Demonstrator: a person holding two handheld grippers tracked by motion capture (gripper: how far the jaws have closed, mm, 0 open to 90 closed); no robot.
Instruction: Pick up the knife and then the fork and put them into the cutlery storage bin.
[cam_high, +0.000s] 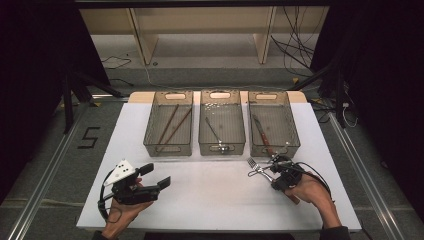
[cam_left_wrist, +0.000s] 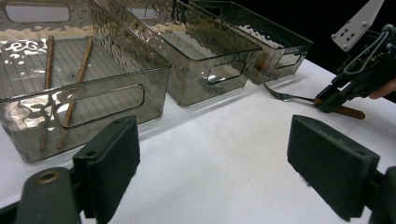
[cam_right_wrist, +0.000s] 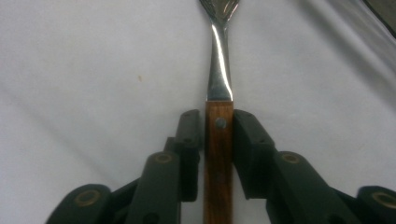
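Observation:
A fork (cam_high: 256, 168) with a metal head and a wooden handle lies flat on the white table (cam_high: 210, 200), just in front of the right-hand bin. My right gripper (cam_high: 274, 169) is down at the table, its pads against both sides of the fork's handle (cam_right_wrist: 218, 186) close to where the metal neck (cam_right_wrist: 219, 79) starts. From the left gripper view the fork (cam_left_wrist: 286, 96) sticks out leftward from the right gripper (cam_left_wrist: 328, 100). My left gripper (cam_high: 156, 176) is held above the table's front left, jaws wide open and empty (cam_left_wrist: 217, 158).
Three clear grey bins stand side by side at the back of the table. The left bin (cam_high: 168, 148) holds two brown chopsticks, the middle bin (cam_high: 221, 148) a metal utensil, the right bin (cam_high: 295, 131) a wooden-handled utensil. Beyond the table lie floor cables and shelf legs.

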